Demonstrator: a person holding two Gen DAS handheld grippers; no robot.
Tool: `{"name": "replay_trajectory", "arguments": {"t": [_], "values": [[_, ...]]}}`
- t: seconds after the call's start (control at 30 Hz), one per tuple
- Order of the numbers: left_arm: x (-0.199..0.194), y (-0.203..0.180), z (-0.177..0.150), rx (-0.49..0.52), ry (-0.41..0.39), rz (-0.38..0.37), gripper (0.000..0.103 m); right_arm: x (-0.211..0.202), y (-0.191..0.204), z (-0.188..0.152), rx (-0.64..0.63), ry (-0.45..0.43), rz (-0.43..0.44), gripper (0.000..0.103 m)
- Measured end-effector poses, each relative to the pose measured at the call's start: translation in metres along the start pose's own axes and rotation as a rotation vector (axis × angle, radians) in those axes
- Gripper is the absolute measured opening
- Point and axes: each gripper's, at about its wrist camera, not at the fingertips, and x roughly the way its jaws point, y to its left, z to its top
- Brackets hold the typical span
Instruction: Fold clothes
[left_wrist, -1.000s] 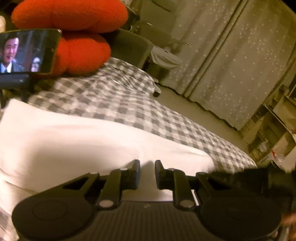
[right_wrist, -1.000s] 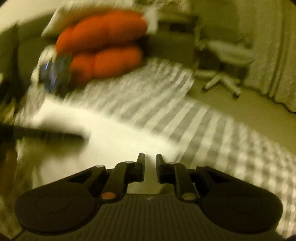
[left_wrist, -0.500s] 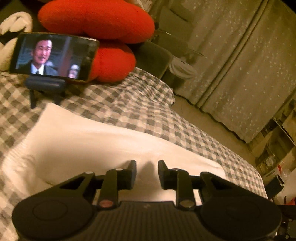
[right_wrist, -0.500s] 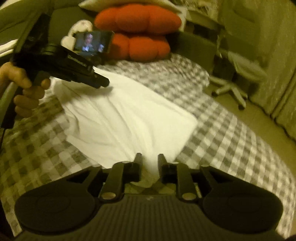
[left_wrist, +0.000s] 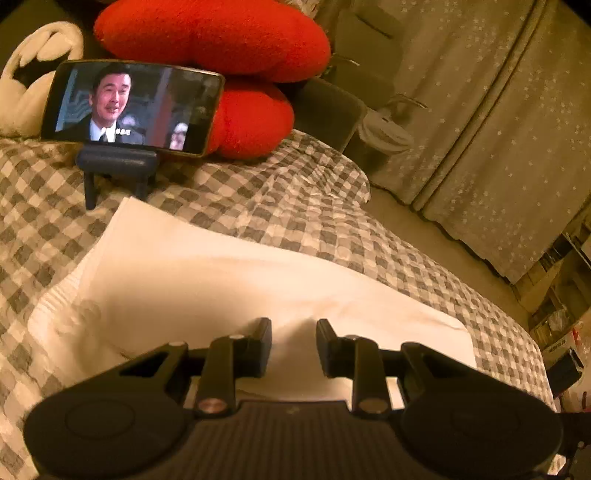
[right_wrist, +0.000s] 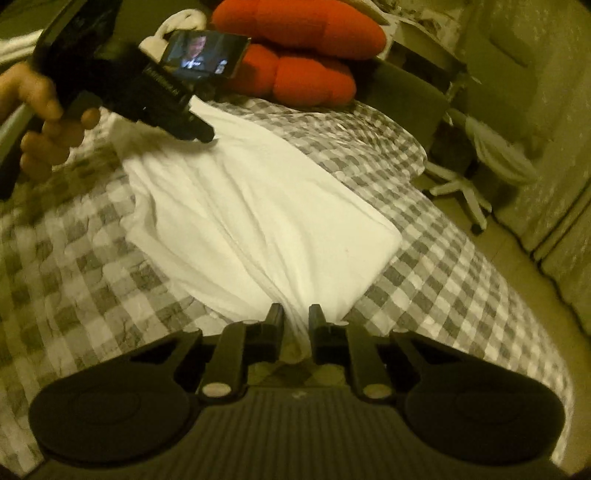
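checked bedspread (right_wrist: 436, 288) was spread over the bed, with the white garment (right_wrist: 258, 221) laid flat mid-bed. right gripper (right_wrist: 295, 317) was clamped on the garment's near corner, cloth pinched between the pads. left gripper (left_wrist: 293, 345) was parted over the cloth with nothing gripped; its tips (right_wrist: 201, 133) were seen near the far edge, contact unclear. phone (left_wrist: 131, 107) was propped against red cushions (left_wrist: 221, 40); left hand (right_wrist: 44, 118) was cut off.
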Motion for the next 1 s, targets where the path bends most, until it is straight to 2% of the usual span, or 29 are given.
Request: {"name": "replay_trajectory", "arguments": {"t": [0.23, 0.37, 0.53, 0.7, 0.83, 1.0], "values": [[-0.011, -0.004, -0.001, 0.018, 0.006, 0.026, 0.027, -0.024, -0.001, 0.003, -0.022, -0.046, -0.016, 0.001], [-0.015, -0.004, -0.002, 0.051, 0.014, 0.064, 0.028, -0.02, 0.001, -0.007, -0.068, -0.008, -0.011, 0.001], [-0.023, 0.009, 0.002, 0.027, 0.014, 0.091, 0.028, -0.025, 0.001, -0.007, -0.074, -0.024, -0.014, 0.001], [-0.034, 0.022, 0.005, 0.011, -0.007, 0.096, 0.03, -0.012, 0.009, -0.009, -0.096, 0.023, -0.037, 0.002], [-0.042, 0.033, 0.01, -0.03, -0.033, 0.089, 0.031, -0.017, 0.008, -0.004, -0.064, 0.043, -0.018, 0.013], [-0.045, 0.039, 0.012, -0.053, -0.059, 0.093, 0.032, -0.044, -0.009, 0.019, 0.084, -0.004, -0.004, 0.013]]}}
